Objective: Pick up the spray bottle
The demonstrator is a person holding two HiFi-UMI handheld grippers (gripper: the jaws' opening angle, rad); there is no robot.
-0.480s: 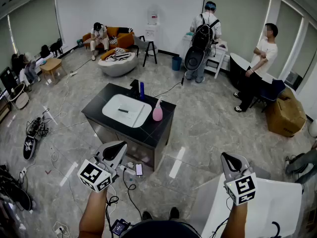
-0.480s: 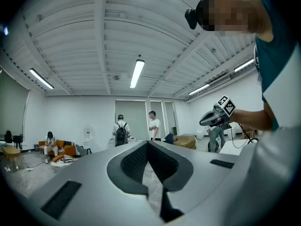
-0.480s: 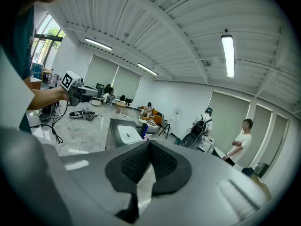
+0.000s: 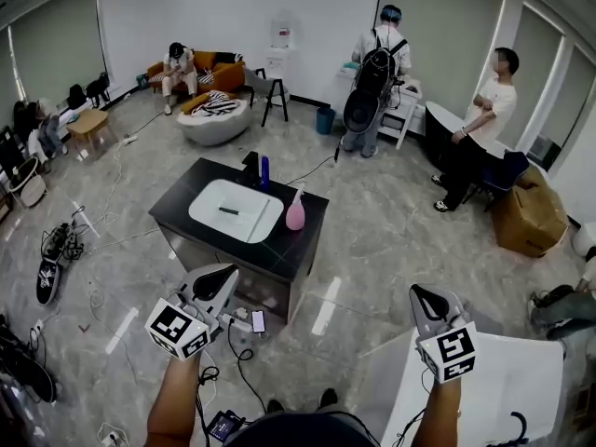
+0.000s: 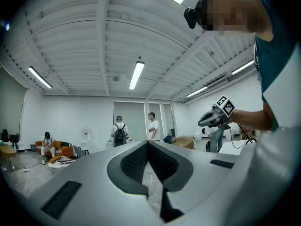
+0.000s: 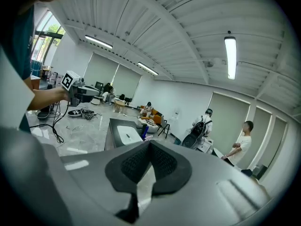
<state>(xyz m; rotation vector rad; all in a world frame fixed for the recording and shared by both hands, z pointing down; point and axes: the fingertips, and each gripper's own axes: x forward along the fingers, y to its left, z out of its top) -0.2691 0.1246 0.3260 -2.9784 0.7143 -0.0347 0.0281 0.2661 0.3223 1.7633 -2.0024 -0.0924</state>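
spray bottle (image 4: 295, 212), pink, rounded body, upright on black counter (image 4: 282, 250)

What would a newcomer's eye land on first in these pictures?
Probably the black counter with its white basin in the middle of the floor, and the pink spray bottle standing just right of the basin. Next come the two shut, empty claws low in the head view, left claw and right claw, neither near the bottle.
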